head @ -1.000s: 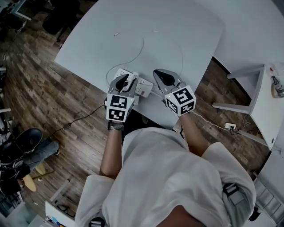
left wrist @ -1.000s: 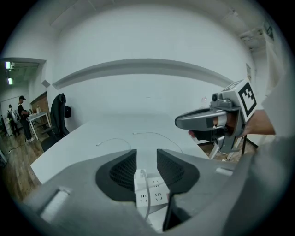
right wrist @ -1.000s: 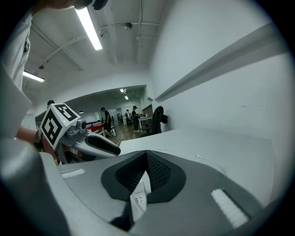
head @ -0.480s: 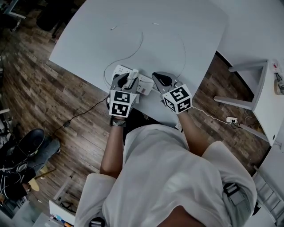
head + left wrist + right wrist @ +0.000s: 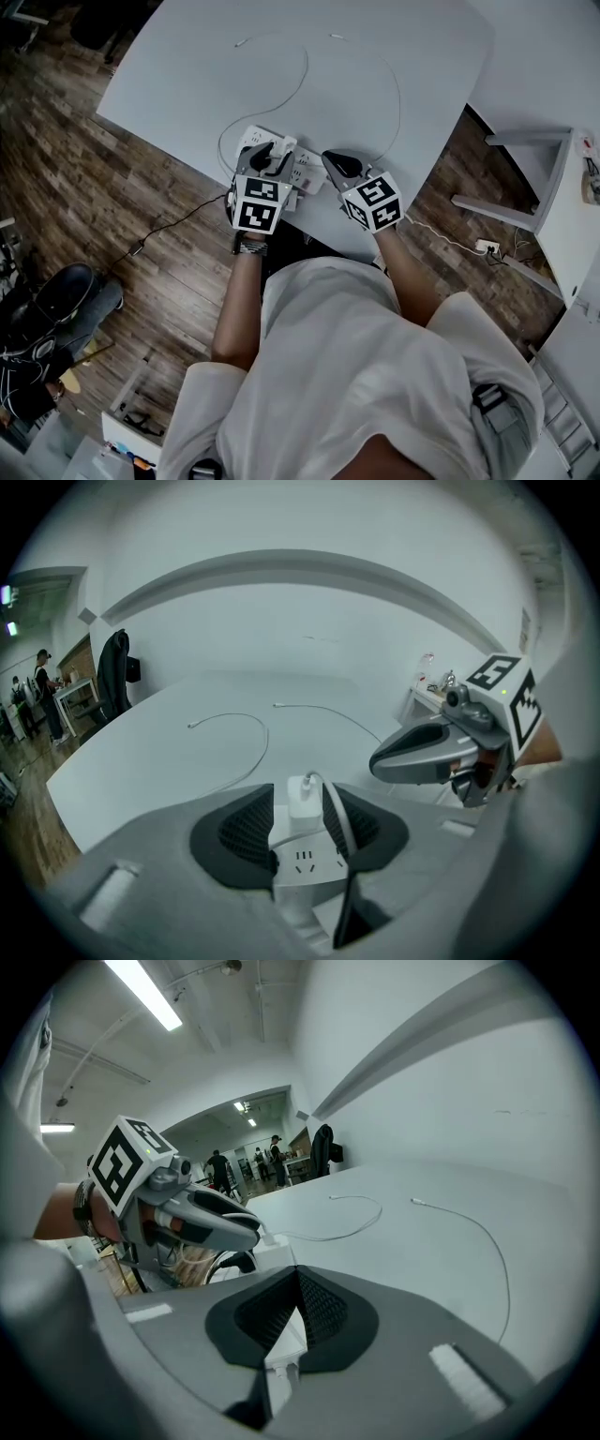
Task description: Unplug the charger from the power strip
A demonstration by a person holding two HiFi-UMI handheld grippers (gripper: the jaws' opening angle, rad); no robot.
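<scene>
A white power strip (image 5: 307, 172) lies near the front edge of the white table (image 5: 375, 56). A white charger (image 5: 304, 797) stands plugged into the power strip (image 5: 305, 866), with a thin white cable looping off its top. My left gripper (image 5: 305, 794) (image 5: 272, 157) straddles the charger with its jaws apart. A small gap shows at each pad. My right gripper (image 5: 298, 1277) (image 5: 331, 159) hangs just right of it with its fingertips touching, over the strip's right end (image 5: 281, 1358). Each gripper also shows in the other's view: the right gripper (image 5: 380, 761) and the left gripper (image 5: 251, 1234).
Two thin white cables (image 5: 302, 89) (image 5: 396, 103) curve across the table behind the strip. A black cord (image 5: 169, 230) runs off over the wooden floor on the left. A second white table (image 5: 572, 216) and a floor socket (image 5: 486, 247) are on the right.
Both grippers have sunk toward the power strip. The left jaws now sit low around the charger, and the right gripper is lower beside it.
</scene>
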